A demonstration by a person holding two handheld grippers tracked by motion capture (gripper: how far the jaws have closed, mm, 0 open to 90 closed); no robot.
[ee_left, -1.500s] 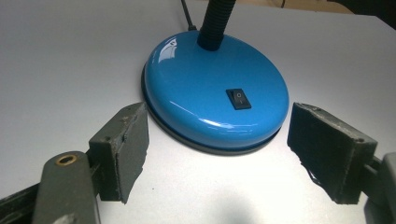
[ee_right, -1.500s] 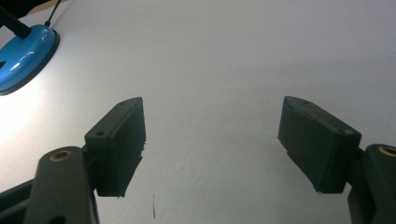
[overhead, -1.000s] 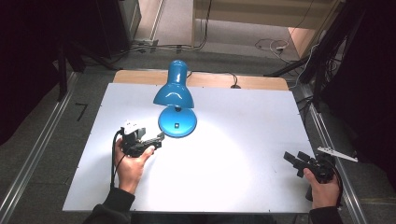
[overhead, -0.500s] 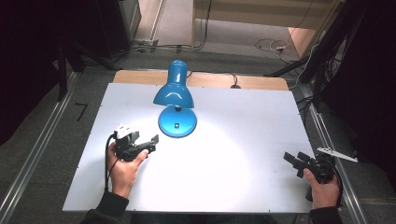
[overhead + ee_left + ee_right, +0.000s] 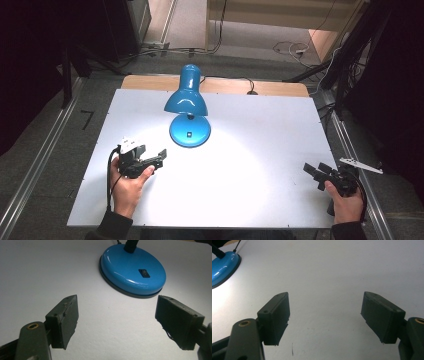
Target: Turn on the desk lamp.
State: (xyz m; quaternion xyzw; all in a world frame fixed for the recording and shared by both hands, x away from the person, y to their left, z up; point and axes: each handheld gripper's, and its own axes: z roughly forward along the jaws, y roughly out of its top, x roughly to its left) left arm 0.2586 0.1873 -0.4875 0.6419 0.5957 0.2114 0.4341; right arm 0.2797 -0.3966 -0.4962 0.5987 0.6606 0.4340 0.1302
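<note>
Blue desk lamp (image 5: 188,107) stands lit toward the far middle of the white table (image 5: 260,200), its round base (image 5: 132,271) carrying a small black rocker switch (image 5: 144,273), shade bent low over it. The lamp is shining, so the switching-on looks done; whether more is wanted, I can't judge. Just near-left of the lamp sits the left gripper (image 5: 159,156), fingers (image 5: 63,321) spread wide, nothing between them, aimed at the base but apart from it. Well to the lamp's near-right, at the table edge, the right gripper (image 5: 315,176) rests released, fingers (image 5: 274,317) empty. No containers here.
</note>
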